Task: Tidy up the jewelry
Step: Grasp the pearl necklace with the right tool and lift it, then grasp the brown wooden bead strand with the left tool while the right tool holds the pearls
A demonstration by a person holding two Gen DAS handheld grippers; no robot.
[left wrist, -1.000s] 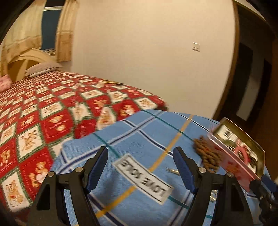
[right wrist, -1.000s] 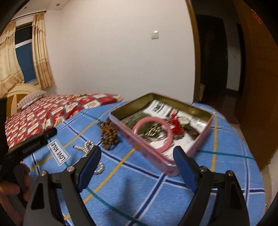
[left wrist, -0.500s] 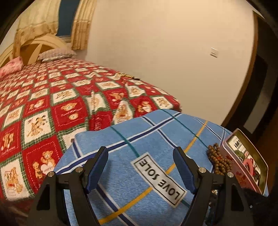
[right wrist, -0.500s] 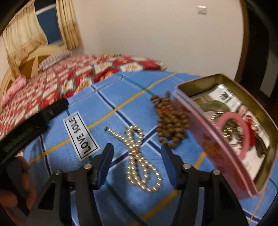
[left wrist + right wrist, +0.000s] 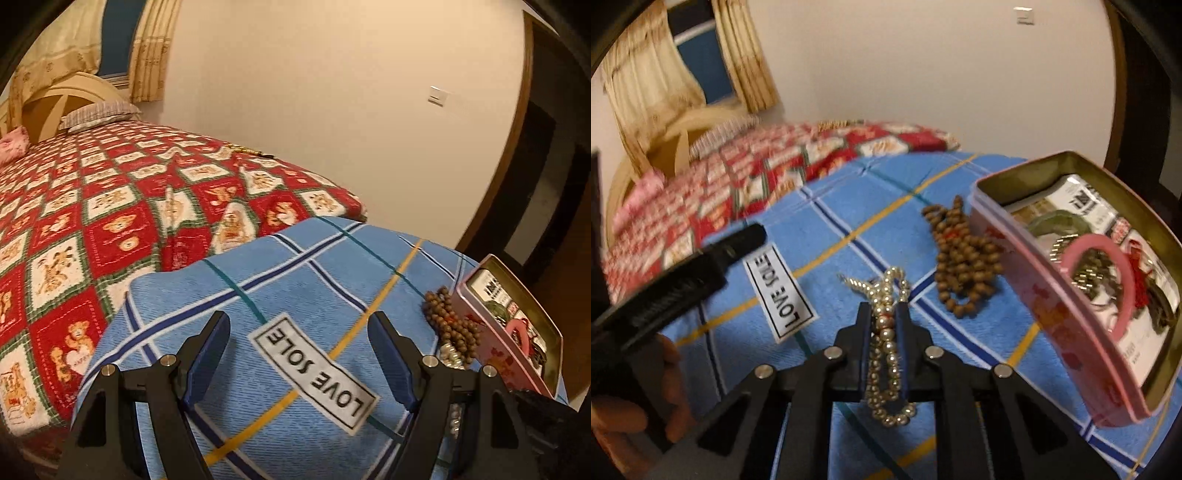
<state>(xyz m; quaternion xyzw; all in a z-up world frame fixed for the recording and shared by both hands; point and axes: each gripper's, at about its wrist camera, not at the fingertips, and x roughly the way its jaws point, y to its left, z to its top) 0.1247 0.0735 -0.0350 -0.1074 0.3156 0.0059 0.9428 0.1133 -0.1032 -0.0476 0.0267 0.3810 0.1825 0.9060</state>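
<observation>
Clamping the gold bead necklace [image 5: 886,343] mid-length between nearly closed jaws of the right gripper [image 5: 884,314], strand running lengthwise away along the blue plaid cloth [image 5: 849,206]. Left gripper [image 5: 299,328] spread wide, holding nothing, above the LOVE SOLE label [image 5: 314,373]. Beyond the necklace: brown bead strand [image 5: 964,266], touching the pink tin [image 5: 1052,317] at the cloth's right edge.

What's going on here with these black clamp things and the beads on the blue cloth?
A person is tidying jewelry with a handheld gripper in each hand. The right gripper is shut on the gold bead necklace lying on the blue cloth. The left gripper hangs open, holding nothing. The brown bead strand lies beside the pink tin, which already holds a pink bangle.
</observation>
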